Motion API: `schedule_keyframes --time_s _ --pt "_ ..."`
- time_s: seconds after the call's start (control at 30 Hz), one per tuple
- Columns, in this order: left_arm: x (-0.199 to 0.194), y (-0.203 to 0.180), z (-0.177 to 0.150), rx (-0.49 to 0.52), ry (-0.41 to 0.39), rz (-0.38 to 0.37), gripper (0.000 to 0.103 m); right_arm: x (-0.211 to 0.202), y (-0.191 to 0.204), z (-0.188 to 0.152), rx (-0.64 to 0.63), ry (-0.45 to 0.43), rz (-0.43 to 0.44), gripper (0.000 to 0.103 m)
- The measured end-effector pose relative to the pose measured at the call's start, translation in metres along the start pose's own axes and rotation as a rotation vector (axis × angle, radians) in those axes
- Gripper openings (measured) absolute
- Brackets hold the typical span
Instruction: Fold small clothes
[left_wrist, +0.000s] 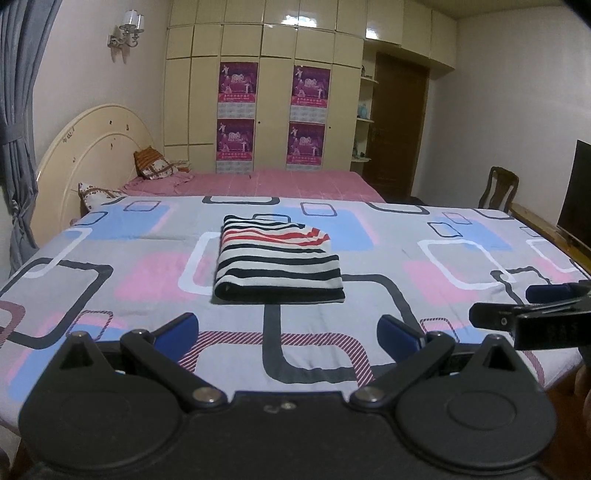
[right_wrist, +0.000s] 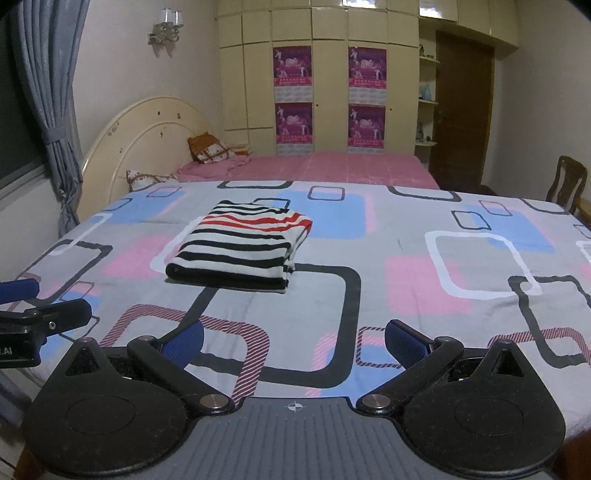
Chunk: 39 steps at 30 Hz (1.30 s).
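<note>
Squarely folded, the striped garment (left_wrist: 279, 264) lay mid-sheet (left_wrist: 369, 258), long axis running near to far, while the left gripper (left_wrist: 288, 332) and right gripper (right_wrist: 293, 341) hovered level near it, both spread wide and empty.

Left gripper (left_wrist: 288, 334): jaws spread wide, blue pads (left_wrist: 177, 332) facing inward, nothing between them. Right gripper (right_wrist: 293, 341): likewise spread wide and empty, held level just beside the left, both pointing forward.

Black, white and red striped garment (left_wrist: 279, 260); seemingly grey, pink-and-blue-squared sheet (left_wrist: 424, 295)
</note>
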<state>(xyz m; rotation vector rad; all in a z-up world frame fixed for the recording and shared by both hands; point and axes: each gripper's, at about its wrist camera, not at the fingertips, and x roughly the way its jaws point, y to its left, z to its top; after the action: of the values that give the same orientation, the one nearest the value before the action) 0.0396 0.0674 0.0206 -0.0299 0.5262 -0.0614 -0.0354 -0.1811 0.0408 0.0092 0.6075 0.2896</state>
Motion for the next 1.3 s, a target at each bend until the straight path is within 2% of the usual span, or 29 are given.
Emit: schedule_keyframes --time_s 1.3 --pt "-0.004 -0.005 0.003 0.012 -0.016 0.008 0.103 -0.007 -0.011 0.001 -0.008 -0.013 0.010 0.103"
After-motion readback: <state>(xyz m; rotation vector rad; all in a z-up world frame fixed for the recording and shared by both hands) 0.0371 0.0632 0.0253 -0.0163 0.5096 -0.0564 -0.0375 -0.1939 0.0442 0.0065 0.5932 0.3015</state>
